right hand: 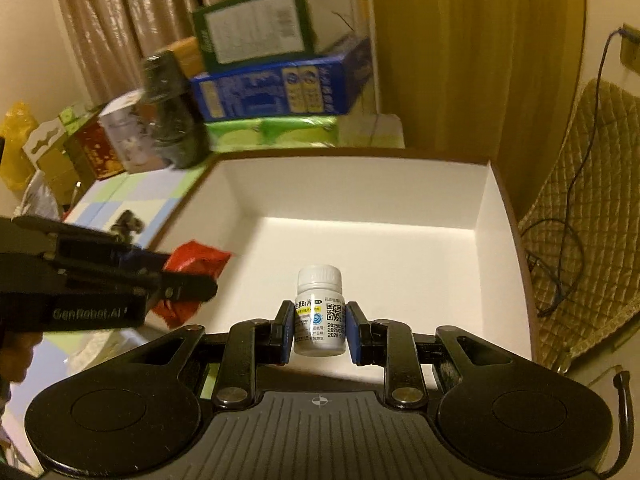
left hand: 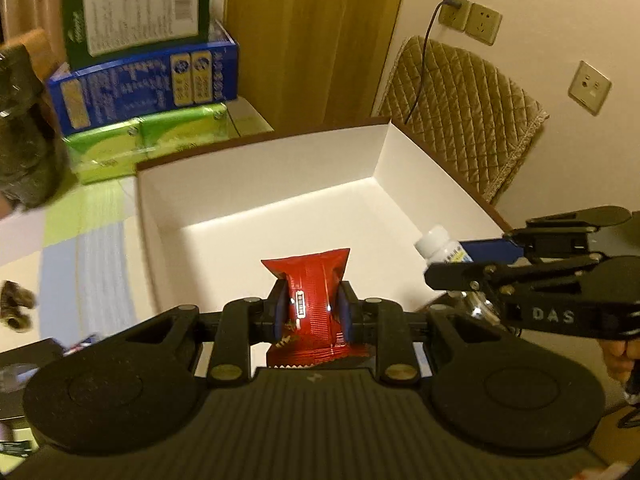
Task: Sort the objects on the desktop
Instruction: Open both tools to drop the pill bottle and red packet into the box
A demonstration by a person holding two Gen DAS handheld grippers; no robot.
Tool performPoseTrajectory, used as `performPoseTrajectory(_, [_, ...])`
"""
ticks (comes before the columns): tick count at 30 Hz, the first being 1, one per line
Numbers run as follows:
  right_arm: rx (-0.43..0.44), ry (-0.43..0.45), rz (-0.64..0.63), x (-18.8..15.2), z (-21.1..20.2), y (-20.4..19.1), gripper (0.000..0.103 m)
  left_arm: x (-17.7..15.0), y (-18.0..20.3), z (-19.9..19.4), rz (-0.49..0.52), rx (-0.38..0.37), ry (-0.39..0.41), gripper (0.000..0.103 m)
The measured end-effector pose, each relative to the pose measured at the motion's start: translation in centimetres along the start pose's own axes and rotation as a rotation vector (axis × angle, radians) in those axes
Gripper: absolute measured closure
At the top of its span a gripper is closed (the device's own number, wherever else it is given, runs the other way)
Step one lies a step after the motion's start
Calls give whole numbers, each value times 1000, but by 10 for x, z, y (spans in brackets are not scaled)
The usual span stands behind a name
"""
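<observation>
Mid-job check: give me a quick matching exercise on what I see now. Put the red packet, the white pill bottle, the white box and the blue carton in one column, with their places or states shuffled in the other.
Things:
1. red packet
2. white pill bottle
3. white box
4. blue carton

Places or states:
A. open-topped, nothing lying inside it
B. clamped in the right gripper
C. stacked between a green box and green packs
D. clamped in the left gripper

Pairs: 1-D, 2-B, 3-A, 4-C
</observation>
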State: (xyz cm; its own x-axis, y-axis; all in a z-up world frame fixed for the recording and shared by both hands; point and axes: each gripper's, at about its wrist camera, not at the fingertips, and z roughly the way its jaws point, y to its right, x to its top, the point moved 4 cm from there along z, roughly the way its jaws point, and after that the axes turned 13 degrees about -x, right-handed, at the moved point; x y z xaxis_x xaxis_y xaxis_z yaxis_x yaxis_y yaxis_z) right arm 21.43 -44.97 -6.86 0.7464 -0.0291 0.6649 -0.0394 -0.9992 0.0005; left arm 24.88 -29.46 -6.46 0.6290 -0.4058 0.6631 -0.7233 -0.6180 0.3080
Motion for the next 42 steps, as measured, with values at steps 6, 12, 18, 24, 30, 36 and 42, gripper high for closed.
performPoseTrajectory(6, [-5, -88, 28, 11, 40, 26, 79, 7, -15, 48, -99, -19, -86, 82])
performPoseTrajectory(12, [0, -167, 39, 9, 68, 36, 79, 11, -28, 85, -166, -4, -141, 82])
performPoseTrajectory(18, [11, -205, 30, 4, 80, 33, 79, 9, -36, 112, -224, -16, -189, 81])
performPoseTrajectory(24, [18, -225, 20, 3, 87, 31, 79, 13, -37, 113, -216, 0, -180, 72])
performPoseTrajectory(30, [26, -230, 22, 6, 89, 23, 79, 17, -39, 101, -201, 32, -159, 64])
performPoseTrajectory(36, [2, -190, 23, 10, 87, 19, 45, 23, -40, 82, -171, 69, -122, 48])
performPoseTrajectory(42, [0, -135, 29, 11, 65, 18, 22, 26, -39, 60, -157, 84, -84, 40])
